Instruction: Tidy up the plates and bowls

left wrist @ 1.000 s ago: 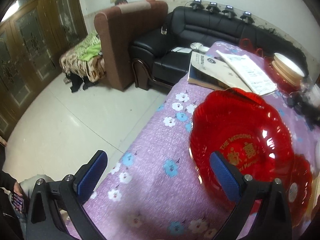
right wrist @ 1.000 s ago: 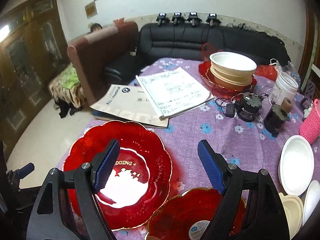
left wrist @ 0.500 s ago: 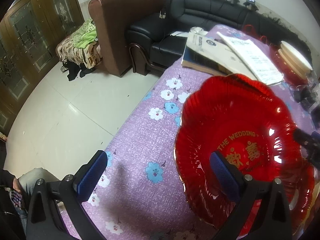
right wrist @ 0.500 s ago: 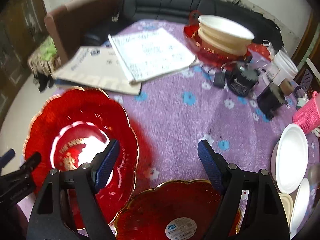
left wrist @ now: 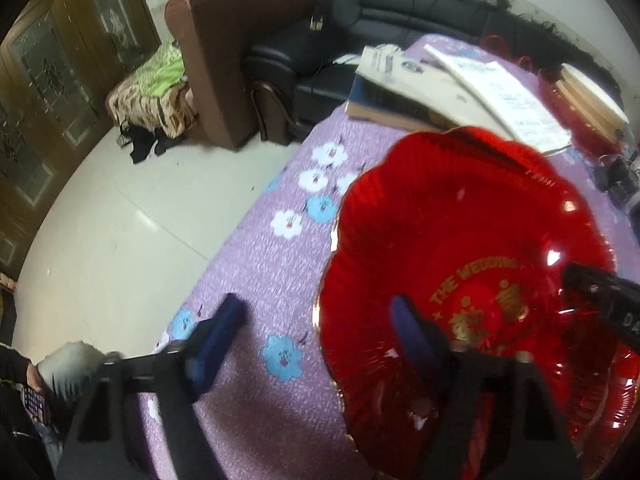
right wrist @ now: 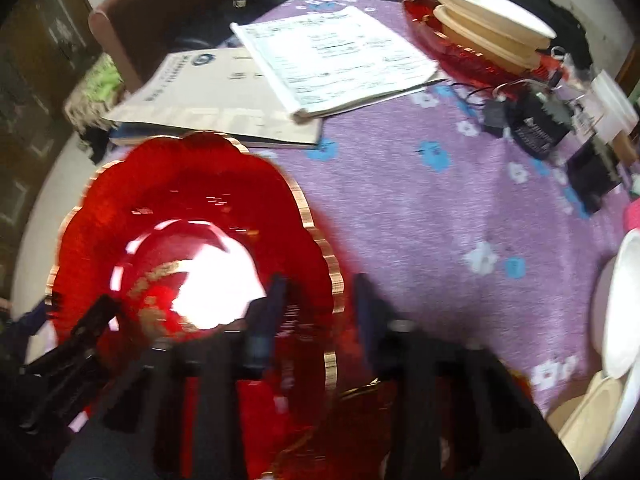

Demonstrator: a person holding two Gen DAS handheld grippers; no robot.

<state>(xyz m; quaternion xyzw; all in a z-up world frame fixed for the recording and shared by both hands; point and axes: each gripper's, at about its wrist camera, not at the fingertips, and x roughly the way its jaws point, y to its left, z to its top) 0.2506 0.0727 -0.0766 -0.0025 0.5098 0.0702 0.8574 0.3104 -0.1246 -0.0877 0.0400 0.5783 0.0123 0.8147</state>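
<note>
A large red scalloped plate [left wrist: 460, 240] with gold lettering lies on the purple flowered cloth near the table's left edge. My left gripper [left wrist: 316, 324] straddles its left rim, one finger inside the plate and one over the cloth. Its jaws are closing and the pads stand clear of the rim. My right gripper [right wrist: 322, 292] straddles the opposite rim of the same plate [right wrist: 192, 208]. Its jaws are closing too, with a small gap still showing beside the gold edge. A smaller red plate [right wrist: 360, 420] lies partly under my right gripper.
Books and papers [right wrist: 320, 52] lie behind the plate. Cream bowls [right wrist: 492, 28] are stacked on a red tray at the back. Black devices [right wrist: 536, 128] and white bowls [right wrist: 624, 304] are to the right. The table edge and floor [left wrist: 120, 220] lie left.
Both grippers have sunk onto the large red plate and tipped downward. Their jaws, wide before, have narrowed around opposite rims. The plate itself has not shifted.
</note>
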